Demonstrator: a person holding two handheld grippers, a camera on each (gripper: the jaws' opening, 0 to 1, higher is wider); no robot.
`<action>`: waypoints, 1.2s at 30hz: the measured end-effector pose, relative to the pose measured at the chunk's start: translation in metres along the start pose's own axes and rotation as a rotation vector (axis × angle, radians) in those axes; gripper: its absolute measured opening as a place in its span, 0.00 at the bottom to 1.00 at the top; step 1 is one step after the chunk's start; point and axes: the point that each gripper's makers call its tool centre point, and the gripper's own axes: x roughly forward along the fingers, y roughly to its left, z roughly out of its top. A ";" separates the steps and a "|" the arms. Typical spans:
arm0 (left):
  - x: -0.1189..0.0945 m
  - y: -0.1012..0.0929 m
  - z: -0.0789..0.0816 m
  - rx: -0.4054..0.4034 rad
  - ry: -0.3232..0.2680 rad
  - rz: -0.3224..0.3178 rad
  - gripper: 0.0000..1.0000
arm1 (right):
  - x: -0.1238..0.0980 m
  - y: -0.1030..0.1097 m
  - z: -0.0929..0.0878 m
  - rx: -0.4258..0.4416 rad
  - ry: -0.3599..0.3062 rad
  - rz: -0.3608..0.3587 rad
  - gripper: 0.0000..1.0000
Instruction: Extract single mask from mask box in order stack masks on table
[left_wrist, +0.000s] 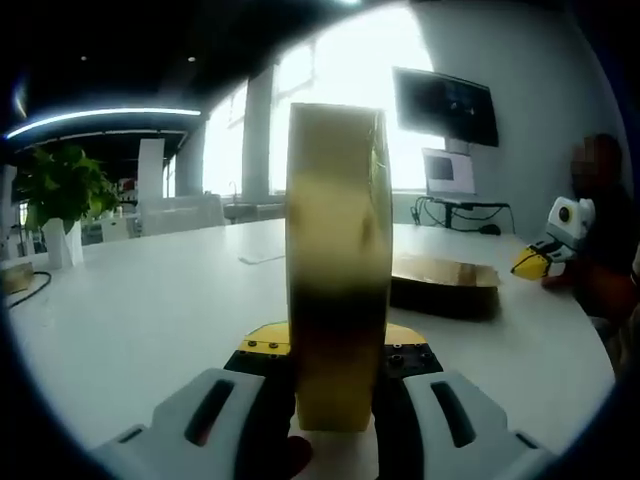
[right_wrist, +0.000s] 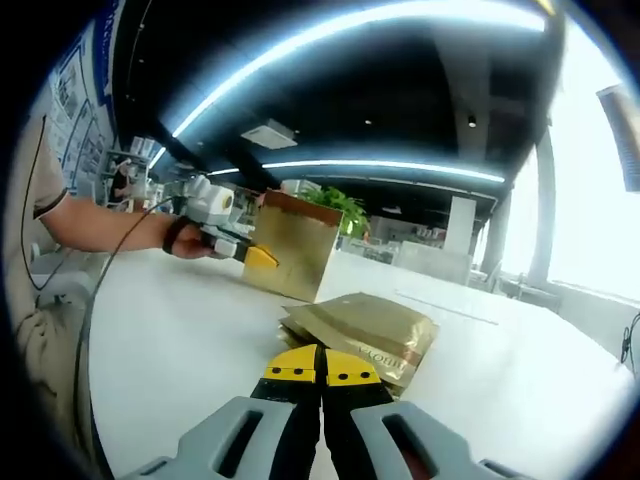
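Observation:
In the left gripper view the gold mask box (left_wrist: 335, 250) stands upright and edge-on, and my left gripper (left_wrist: 337, 340) is shut on its lower part. Behind it on the white table (left_wrist: 150, 310) lies a low stack of gold mask packets (left_wrist: 445, 280). At the far right, past the stack, is my right gripper (left_wrist: 532, 262). In the right gripper view my right gripper (right_wrist: 321, 368) is shut with nothing between its yellow tips, just short of the mask packets (right_wrist: 365, 325). Beyond them the left gripper (right_wrist: 250, 255) holds the mask box (right_wrist: 295, 245) upright on the table.
A potted plant (left_wrist: 60, 190) and a black cable (left_wrist: 30, 290) are at the table's left end. A wall screen (left_wrist: 445, 105) and a small monitor (left_wrist: 450, 172) stand behind the table. The person's forearm (right_wrist: 110, 225) reaches in from the left.

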 end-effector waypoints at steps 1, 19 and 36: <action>0.001 -0.001 0.000 -0.005 -0.002 0.001 0.19 | 0.000 0.000 0.000 0.000 -0.001 0.000 0.00; 0.002 0.006 -0.008 -0.041 0.018 0.005 0.34 | 0.001 0.000 0.001 -0.006 -0.005 -0.005 0.00; -0.028 0.004 -0.006 0.038 0.038 0.101 0.36 | -0.002 -0.001 0.002 0.019 -0.022 -0.007 0.00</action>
